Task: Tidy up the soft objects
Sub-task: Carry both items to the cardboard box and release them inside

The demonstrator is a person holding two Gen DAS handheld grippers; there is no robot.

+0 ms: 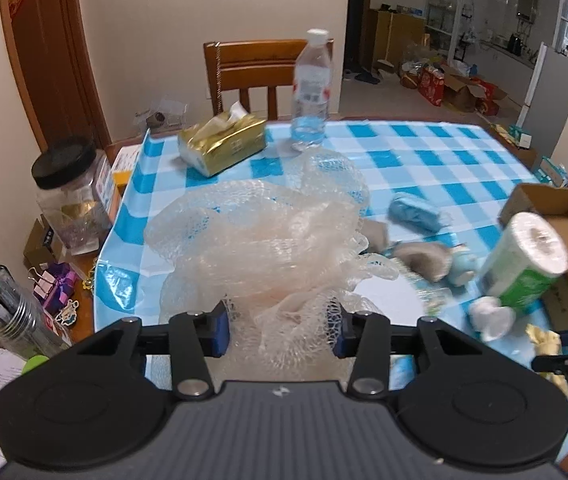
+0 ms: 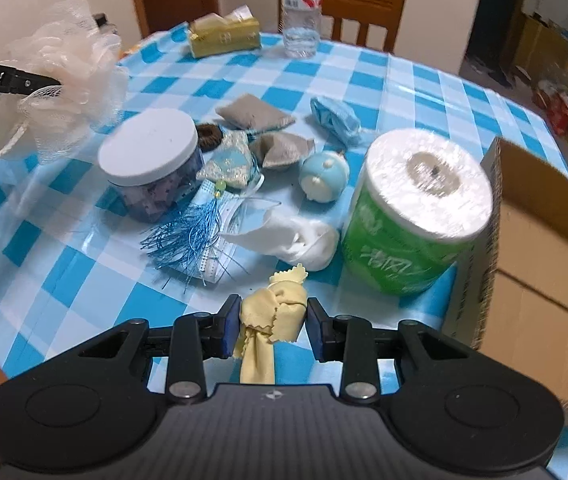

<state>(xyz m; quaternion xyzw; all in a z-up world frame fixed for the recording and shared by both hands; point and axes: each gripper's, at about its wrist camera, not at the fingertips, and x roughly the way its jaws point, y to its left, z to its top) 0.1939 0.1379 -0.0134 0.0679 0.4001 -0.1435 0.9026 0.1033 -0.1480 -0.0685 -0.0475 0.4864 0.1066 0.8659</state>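
My left gripper [image 1: 282, 330] is shut on a pale mesh bath pouf [image 1: 260, 240] and holds it above the left side of the blue checked table; the pouf also shows in the right wrist view [image 2: 60, 76]. My right gripper [image 2: 272, 328] is shut on a yellow cloth [image 2: 274, 312] above the table's near edge, left of an open cardboard box [image 2: 540, 264]. On the table lie two grey pouches [image 2: 254, 116], a blue cloth bundle [image 2: 336, 118], a blue plush ball [image 2: 324, 174], a white cloth [image 2: 300, 240] and a face mask with blue tinsel [image 2: 196, 236].
A green-wrapped toilet roll [image 2: 416, 208] stands next to the box. A white-lidded jar [image 2: 150, 164], a gold tissue pack [image 2: 224, 36] and a water bottle [image 2: 302, 12] stand on the table. A black-lidded jar [image 1: 70, 192] and pen cup [image 1: 16, 320] sit off the left edge.
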